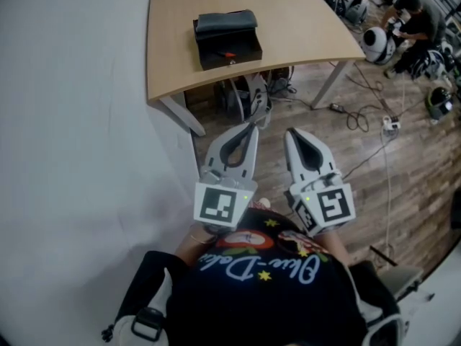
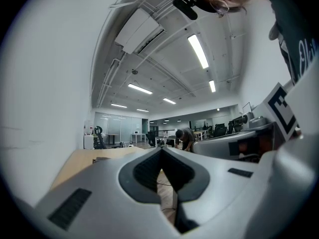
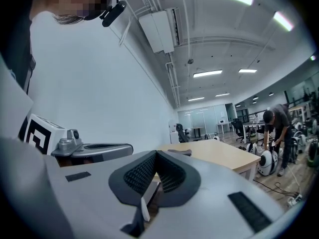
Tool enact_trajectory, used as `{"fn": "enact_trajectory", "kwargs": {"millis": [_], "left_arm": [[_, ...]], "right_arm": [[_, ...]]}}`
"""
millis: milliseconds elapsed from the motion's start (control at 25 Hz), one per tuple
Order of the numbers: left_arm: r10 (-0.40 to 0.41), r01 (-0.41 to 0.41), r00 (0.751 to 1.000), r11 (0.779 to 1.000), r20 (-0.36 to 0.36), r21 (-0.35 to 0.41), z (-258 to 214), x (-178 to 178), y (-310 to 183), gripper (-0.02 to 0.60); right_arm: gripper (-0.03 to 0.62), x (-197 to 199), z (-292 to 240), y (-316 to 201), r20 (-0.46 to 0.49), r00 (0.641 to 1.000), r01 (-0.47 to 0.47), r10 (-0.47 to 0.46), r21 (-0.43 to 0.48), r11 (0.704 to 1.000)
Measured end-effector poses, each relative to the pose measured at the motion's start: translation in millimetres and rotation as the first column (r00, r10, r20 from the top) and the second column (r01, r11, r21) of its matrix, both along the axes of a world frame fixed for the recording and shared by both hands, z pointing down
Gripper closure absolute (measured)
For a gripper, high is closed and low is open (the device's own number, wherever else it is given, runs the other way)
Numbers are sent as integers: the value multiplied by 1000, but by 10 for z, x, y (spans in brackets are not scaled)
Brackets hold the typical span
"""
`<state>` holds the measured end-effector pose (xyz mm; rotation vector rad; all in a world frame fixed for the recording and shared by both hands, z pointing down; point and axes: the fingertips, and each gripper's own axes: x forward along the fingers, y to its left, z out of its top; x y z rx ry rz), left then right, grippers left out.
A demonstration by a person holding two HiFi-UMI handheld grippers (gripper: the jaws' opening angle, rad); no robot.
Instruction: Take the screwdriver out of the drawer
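Observation:
On the light wooden table (image 1: pixel 288 20), far ahead of me, sits a small black drawer box (image 1: pixel 227 38). Its drawer is pulled out toward me, and a red-handled screwdriver (image 1: pixel 227 53) lies inside. My left gripper (image 1: pixel 251 127) and right gripper (image 1: pixel 291 132) hover side by side near my chest, well short of the table, above the wooden floor. Both are shut with nothing held. In the left gripper view the left gripper's tips (image 2: pixel 160 150) meet, with the table (image 2: pixel 84 158) beyond. In the right gripper view the right gripper's tips (image 3: pixel 155 153) also meet, and the box (image 3: pixel 180 152) shows just past them.
A white wall (image 1: pixel 72 121) runs along the left. Cables (image 1: pixel 367 114) and a power strip lie on the floor to the right, and gear (image 1: pixel 248 96) is stowed under the table. A person (image 3: pixel 276 128) bends over white machines (image 1: pixel 376 43) at the far right.

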<state>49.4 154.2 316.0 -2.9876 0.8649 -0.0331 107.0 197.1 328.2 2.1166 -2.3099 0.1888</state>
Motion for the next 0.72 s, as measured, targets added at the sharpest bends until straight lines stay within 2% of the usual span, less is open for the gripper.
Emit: {"fn": "enact_trajectory", "kwargs": {"millis": [280, 720], "left_arm": [[-16, 16, 1000, 1000, 4, -4, 31, 26, -90, 581], [-48, 48, 999, 999, -13, -10, 102, 47, -627, 581]], "right_arm": [[594, 24, 26, -90, -10, 1000, 13, -13, -9, 1000], [594, 62, 66, -630, -28, 998, 47, -47, -6, 999]]}}
